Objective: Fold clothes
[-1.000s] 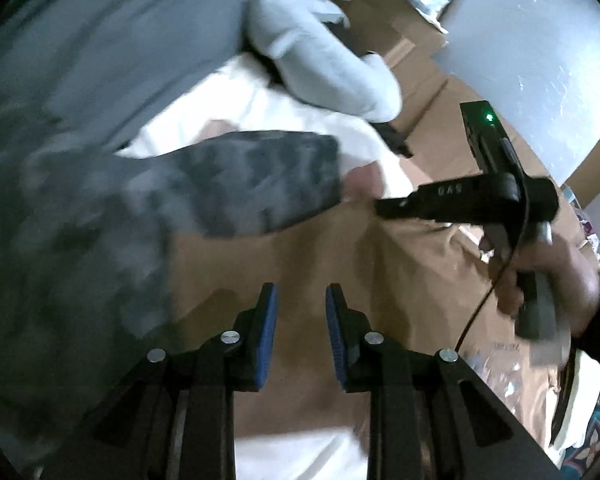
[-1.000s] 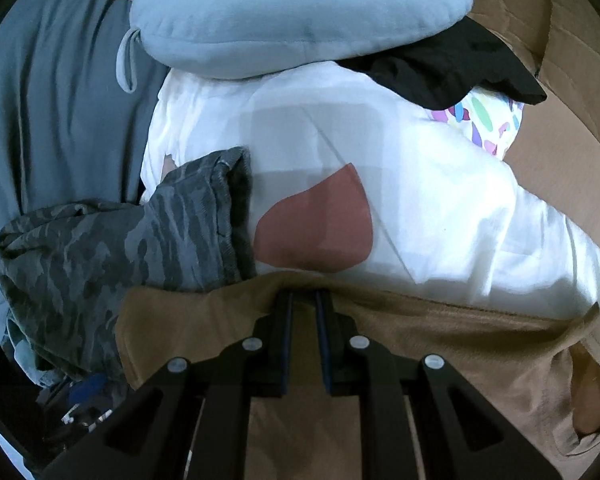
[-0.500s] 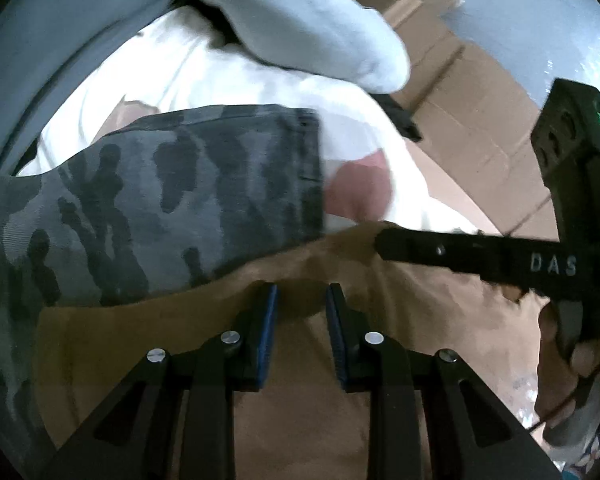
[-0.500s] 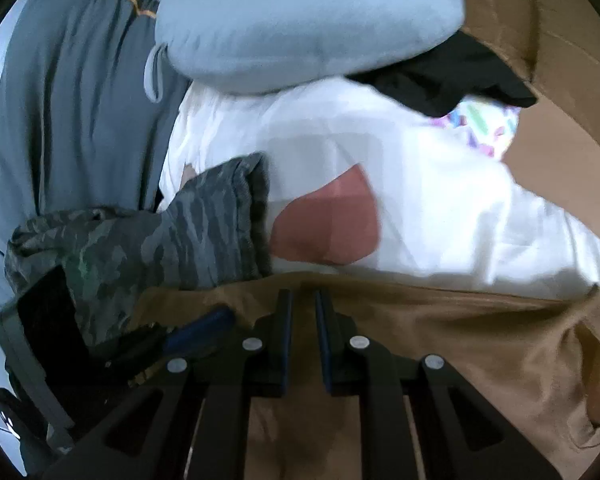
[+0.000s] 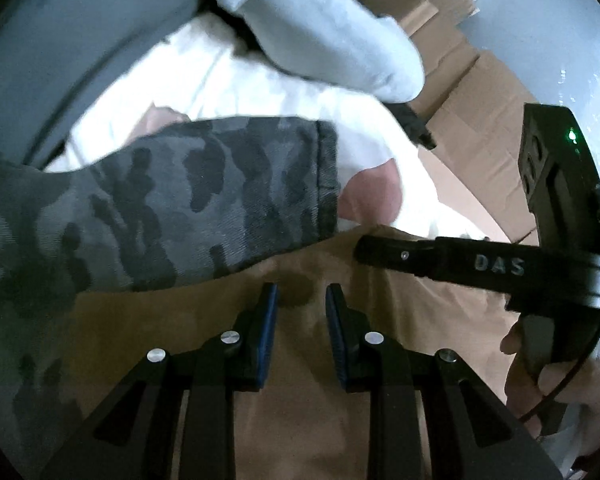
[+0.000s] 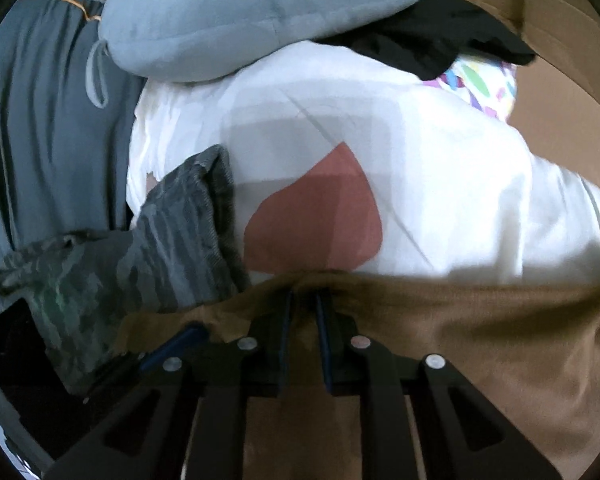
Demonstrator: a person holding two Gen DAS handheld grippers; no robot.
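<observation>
A: Quick pass, near to far. Left wrist view first?

B: My left gripper [image 5: 301,312] hangs over the brown garment [image 5: 300,420], which fills the bottom of the view. Fingers stand a little apart, blue pads [image 5: 269,320] bare, nothing pinched; cloth only shows behind the gap.

A: Right one?

B: My right gripper [image 6: 302,320] sits at the top edge of the brown garment [image 6: 480,340]. Its jaws are opening right now. A ridge of brown cloth is bunched between the fingers, but I can't tell if the pads still press on it, too dark and blurred there.

A: Seen from the left camera?

B: Yes, right gripper [image 5: 364,246] comes in from the right side, its tip on the garment's far edge, with a hand [image 5: 556,368] on its grip.

A: Next out?

B: Camo garment [image 5: 160,208] lies to the left, its hem overlapping the brown one's far left corner. In the right view it's the same, camo garment [image 6: 140,256] at left, crumpled.

A: Beyond that?

B: White sheet [image 6: 440,184] with a reddish patch [image 6: 320,216], just past the brown edge. Farther, a light blue pillow [image 6: 240,12] on the sheet, black cloth [image 6: 440,36] beside it, a colourful spotted fabric [image 6: 484,84] peeking out below that. Grey cloth [image 6: 48,120] at far left, cardboard [image 5: 480,92] at far right.
</observation>
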